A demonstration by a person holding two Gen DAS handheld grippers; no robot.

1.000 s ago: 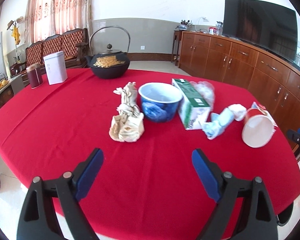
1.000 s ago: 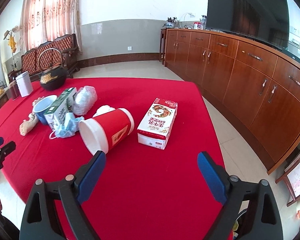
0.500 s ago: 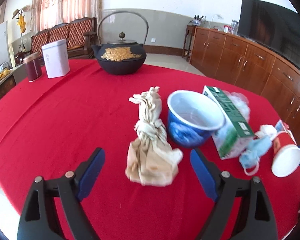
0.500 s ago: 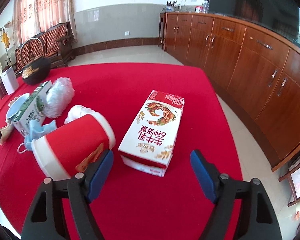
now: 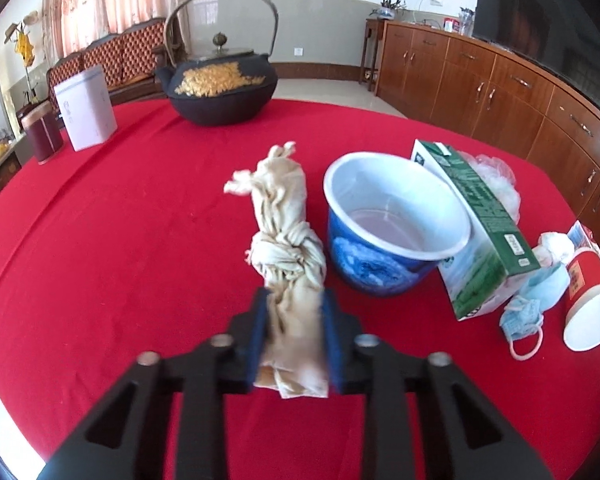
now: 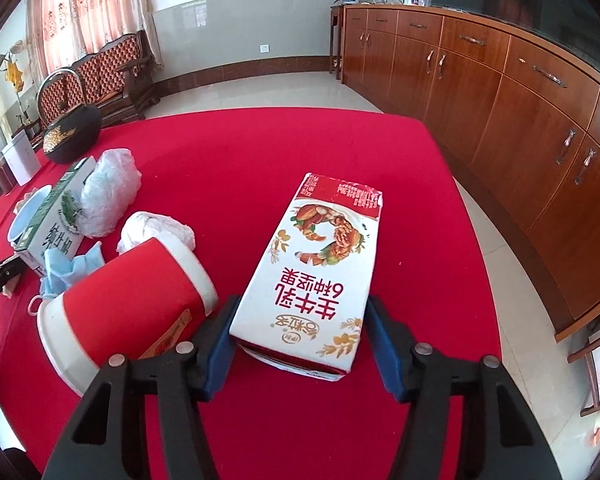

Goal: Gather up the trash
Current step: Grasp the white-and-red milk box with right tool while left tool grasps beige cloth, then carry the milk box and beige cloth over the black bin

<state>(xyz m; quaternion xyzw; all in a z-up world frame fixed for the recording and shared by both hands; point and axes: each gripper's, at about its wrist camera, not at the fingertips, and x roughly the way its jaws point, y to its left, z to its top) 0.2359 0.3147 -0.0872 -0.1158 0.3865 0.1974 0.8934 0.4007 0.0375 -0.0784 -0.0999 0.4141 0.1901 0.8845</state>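
1. The left gripper (image 5: 294, 336) is pinching the near end of a knotted beige rag (image 5: 286, 240); both blue pads are pressing flat against the cloth, with only its thickness between them. The rest of the rag is stretching away over the red tablecloth (image 5: 120, 240).
2. Just right of the rag, a blue bowl (image 5: 392, 228) is standing upright, close beside the knot; I cannot tell whether they are touching.
3. A green carton (image 5: 480, 236) is lying against the bowl's right side, with a clear crumpled plastic bag (image 5: 500, 184) behind it.
4. Further right, a blue face mask (image 5: 534, 304) and a white tissue wad (image 5: 556, 242) are lying beside a tipped red paper cup (image 5: 590, 300).
5. At the back, a black iron kettle (image 5: 222, 88), a white tin (image 5: 86, 108) and a dark red canister (image 5: 42, 132) are standing well apart from the trash.
6. The right gripper (image 6: 302, 340) is closing around the near end of a red-and-white milk carton (image 6: 320, 264) lying flat on the cloth. The left pad is touching the carton's side; the right pad is sitting right at the opposite edge, though I cannot tell whether it is pressing yet.
7. The red cup is lying on its side just left of this gripper, almost touching its left finger (image 6: 216, 344).
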